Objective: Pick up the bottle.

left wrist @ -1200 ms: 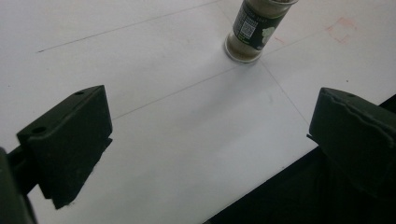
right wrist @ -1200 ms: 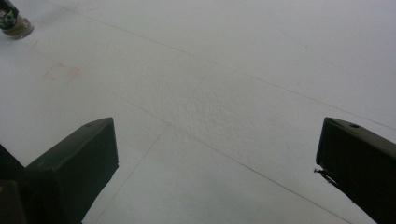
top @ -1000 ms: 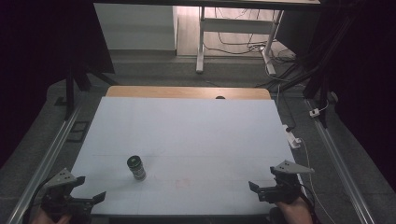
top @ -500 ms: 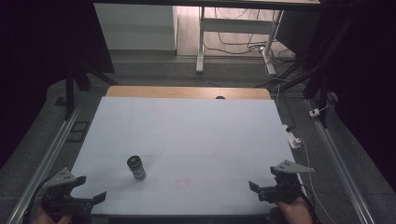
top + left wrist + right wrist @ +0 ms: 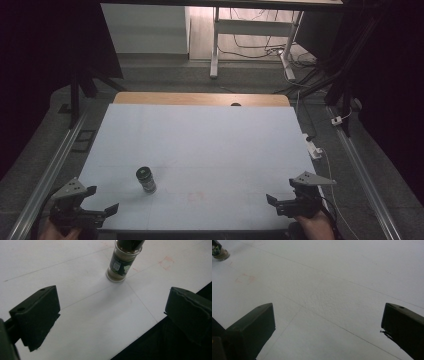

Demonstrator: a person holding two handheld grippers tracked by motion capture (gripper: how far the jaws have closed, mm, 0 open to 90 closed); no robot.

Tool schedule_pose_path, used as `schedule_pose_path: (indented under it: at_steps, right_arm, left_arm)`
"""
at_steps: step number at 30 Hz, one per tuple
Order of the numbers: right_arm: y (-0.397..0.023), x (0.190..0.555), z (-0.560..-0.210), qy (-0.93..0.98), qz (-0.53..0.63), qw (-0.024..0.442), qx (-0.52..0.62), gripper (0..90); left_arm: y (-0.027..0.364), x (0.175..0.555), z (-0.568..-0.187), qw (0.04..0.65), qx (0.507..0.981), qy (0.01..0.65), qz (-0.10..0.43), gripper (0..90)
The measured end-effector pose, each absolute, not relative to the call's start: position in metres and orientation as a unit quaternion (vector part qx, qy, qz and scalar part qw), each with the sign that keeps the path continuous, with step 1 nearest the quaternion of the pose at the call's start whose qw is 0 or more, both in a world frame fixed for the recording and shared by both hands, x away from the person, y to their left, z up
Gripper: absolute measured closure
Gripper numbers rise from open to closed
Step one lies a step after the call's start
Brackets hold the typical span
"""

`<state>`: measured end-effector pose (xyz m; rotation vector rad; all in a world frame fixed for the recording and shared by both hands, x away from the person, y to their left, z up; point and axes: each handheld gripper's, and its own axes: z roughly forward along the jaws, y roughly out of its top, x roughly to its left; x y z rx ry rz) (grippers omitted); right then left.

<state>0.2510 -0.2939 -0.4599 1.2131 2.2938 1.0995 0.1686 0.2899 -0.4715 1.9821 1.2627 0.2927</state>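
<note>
A spice jar [image 5: 146,179] stands upright on the table [image 5: 210,140], apparently sealed; left gripper [image 5: 102,212] and right gripper [image 5: 272,201] gape wide, empty.

Lab recording rig, white table [image 5: 210,145], floor rails [image 5: 47,172], trailing cables [image 5: 260,47]

Only a small jar [image 5: 146,179] stands on the big white worktop [image 5: 210,145]; all around it is open room.
</note>
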Motion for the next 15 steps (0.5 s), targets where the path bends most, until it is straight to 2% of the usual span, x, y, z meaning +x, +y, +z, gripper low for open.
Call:
schedule_pose_path:
  at_steps: [10, 15]
  right_arm:
    - [-0.293, 0.251, -0.460, 0.805, 0.384, 0.160, 0.423, 0.0]
    - [-0.293, 0.251, -0.460, 0.806, 0.384, 0.161, 0.421, 0.0]
  left_arm:
    - [0.276, 0.175, -0.469, 0.380, 0.783, 0.476, 0.128, 0.8]
    - [0.275, 0.180, -0.472, 0.384, 0.783, 0.475, 0.119, 0.8]
